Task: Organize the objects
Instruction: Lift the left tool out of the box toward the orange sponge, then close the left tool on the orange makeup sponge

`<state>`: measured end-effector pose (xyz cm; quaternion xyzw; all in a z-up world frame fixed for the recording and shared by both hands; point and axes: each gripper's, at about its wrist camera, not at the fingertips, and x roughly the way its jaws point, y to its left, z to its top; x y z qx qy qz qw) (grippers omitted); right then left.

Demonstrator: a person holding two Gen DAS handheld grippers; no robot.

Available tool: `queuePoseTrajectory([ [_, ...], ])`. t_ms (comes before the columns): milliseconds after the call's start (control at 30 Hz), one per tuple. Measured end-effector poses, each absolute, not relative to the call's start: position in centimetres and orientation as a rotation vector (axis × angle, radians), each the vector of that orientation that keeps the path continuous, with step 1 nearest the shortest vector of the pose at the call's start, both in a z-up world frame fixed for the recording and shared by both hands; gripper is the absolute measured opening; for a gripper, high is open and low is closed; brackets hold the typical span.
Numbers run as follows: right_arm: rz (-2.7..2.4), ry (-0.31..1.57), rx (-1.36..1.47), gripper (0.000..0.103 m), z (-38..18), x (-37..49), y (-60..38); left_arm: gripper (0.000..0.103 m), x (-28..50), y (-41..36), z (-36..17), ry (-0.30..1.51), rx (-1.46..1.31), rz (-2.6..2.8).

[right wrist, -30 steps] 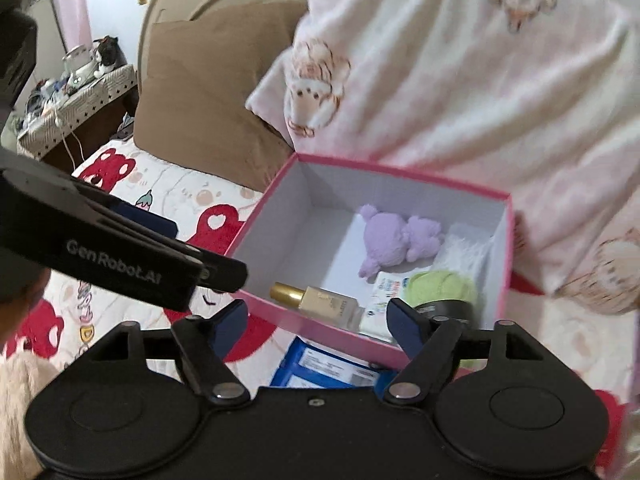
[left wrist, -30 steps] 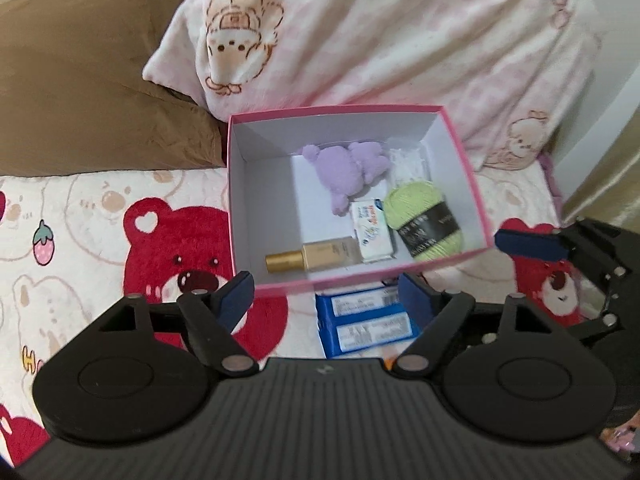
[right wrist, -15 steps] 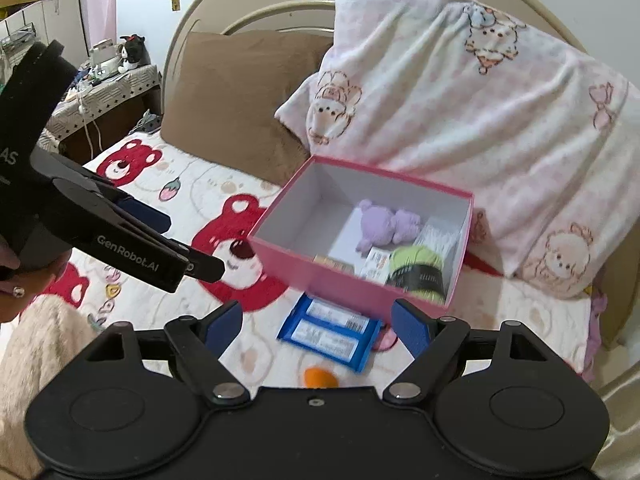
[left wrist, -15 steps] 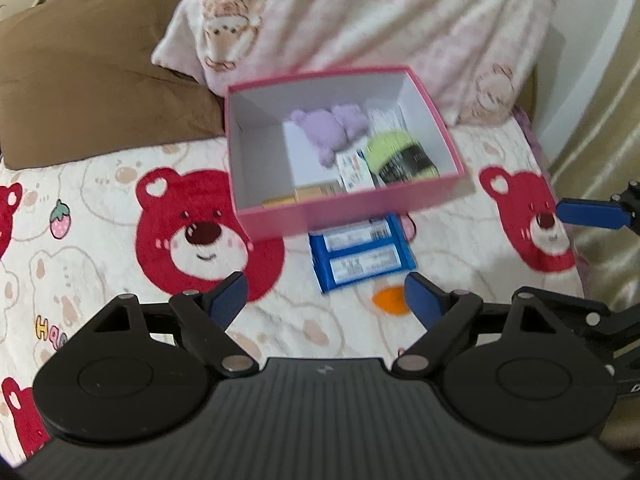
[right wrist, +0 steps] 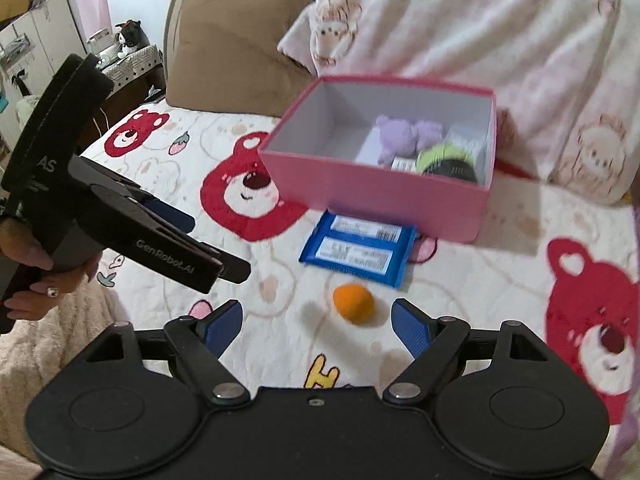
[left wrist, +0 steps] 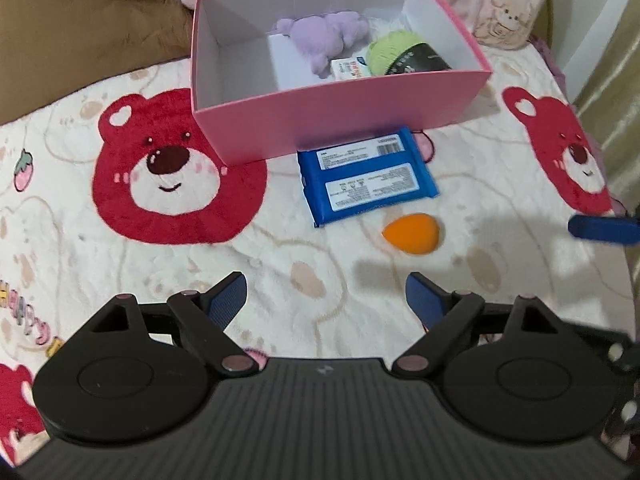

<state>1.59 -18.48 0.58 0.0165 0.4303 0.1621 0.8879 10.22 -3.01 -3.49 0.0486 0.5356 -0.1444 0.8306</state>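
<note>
A pink box (left wrist: 340, 120) (right wrist: 380, 188) sits on the bear-print bedspread. It holds a purple plush (left wrist: 320, 38) (right wrist: 400, 136), a green yarn ball (left wrist: 396, 50) (right wrist: 448, 160) and a small white carton (left wrist: 350, 69). In front of the box lie a blue packet (left wrist: 366, 178) (right wrist: 360, 252) and an orange egg-shaped sponge (left wrist: 412, 234) (right wrist: 354, 298). My left gripper (left wrist: 326, 292) hovers open and empty, short of the sponge. My right gripper (right wrist: 316, 316) is open too, with the sponge just ahead of its right finger.
A brown pillow (right wrist: 232, 56) and a pink-white bear pillow (right wrist: 480, 28) lie behind the box. A person's hand (right wrist: 32, 276) holds the left gripper (right wrist: 160, 248) at the left of the right wrist view. The bed's edge and a curtain (left wrist: 612, 80) are to the right.
Both grippers have drawn back from the box and sunk toward the bedspread. The blue packet and the orange sponge now show in full. The left jaws stand a little wider.
</note>
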Motion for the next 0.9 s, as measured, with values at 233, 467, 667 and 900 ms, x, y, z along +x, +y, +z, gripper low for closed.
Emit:
queuePoseTrajectory([
  [233,0.307,0.817,-0.013,0.085,-5.0,1.9,-17.7,0.085,11.7,-3.8,-7.2,1.129,0.004,-0.350],
  [467,0.189,0.801,-0.101,0.087,-10.1,3.8,-17.2,0.074,12.6,-5.9,-10.4,1.071,-0.052,-0.445],
  [667,0.205,0.793,0.002,0.084,-11.9,4.7,-17.6,0.051,12.7,-6.3,-12.6,1.043,-0.155,-0.543],
  [900,0.190,0.790,0.108,0.043,-12.8,5.7,-18.0,0.033,11.9,-6.7,-12.9,1.006,-0.175,-0.607],
])
